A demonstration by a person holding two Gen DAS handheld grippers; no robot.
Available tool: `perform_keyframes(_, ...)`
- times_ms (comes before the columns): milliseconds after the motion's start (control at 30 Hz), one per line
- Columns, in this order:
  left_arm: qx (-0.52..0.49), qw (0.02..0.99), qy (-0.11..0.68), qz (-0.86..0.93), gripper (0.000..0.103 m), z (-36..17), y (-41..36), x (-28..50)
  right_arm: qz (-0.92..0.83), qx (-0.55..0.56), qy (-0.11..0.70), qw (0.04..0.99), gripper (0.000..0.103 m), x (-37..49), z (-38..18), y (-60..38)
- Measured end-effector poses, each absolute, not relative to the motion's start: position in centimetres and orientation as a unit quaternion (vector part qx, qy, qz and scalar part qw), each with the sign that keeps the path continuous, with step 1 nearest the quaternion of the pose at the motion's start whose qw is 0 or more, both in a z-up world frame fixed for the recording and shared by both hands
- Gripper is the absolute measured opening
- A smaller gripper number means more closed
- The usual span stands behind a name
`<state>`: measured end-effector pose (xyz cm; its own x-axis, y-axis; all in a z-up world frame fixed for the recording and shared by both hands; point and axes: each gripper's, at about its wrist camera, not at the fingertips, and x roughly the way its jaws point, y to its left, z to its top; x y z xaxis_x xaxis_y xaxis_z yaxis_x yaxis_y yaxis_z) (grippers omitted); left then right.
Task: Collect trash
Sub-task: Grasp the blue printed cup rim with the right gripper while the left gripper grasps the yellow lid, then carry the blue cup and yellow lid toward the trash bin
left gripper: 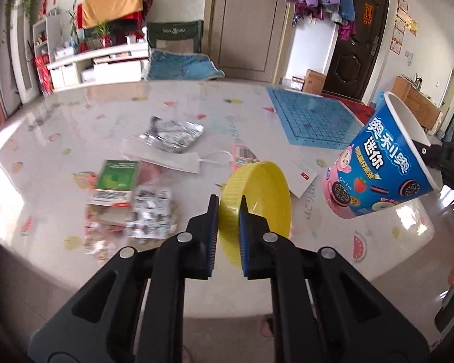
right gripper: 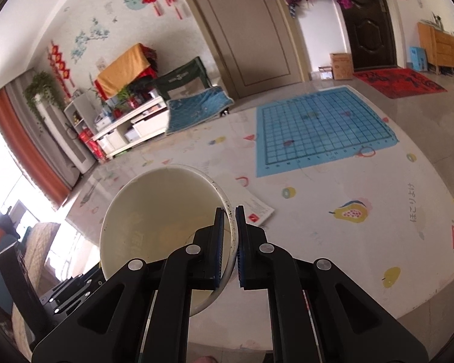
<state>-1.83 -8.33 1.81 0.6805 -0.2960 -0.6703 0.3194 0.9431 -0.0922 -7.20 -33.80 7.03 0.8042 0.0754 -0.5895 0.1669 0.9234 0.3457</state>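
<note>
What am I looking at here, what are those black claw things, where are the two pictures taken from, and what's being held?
No robot here: a person carries a hand-held gripper in each hand, each with a wide-angle camera looking along its two black fingers. That explains the curved edges.

The left camera's picture shows the left hand-held gripper pinching the rim of a yellow lid. To its right a blue snack cup hangs in the air, tilted.

The right camera's picture shows the right hand-held gripper clamped on that same cup's rim, so you look into its white inside.

Below is a table with a fruit-patterned cover. Trash on it: a silver foil wrapper, a green carton, crumpled wrappers and a white paper bag. A blue grid mat lies further back.
</note>
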Motion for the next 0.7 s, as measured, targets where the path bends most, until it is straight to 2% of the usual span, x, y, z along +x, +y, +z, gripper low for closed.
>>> perform_keyframes(367,0.023,0.939,0.333,-0.085,0.011,5.6,1.9,-7.5,0.072,0.162,0.322,0.93,0.009,-8.7,9.6,-23.8)
perform_keyframes(700,0.039,0.948,0.314,0.026,0.011,6.5,12.7,-14.1,0.212,0.107,0.367,0.899,0.008,-9.9,9.1,-9.0)
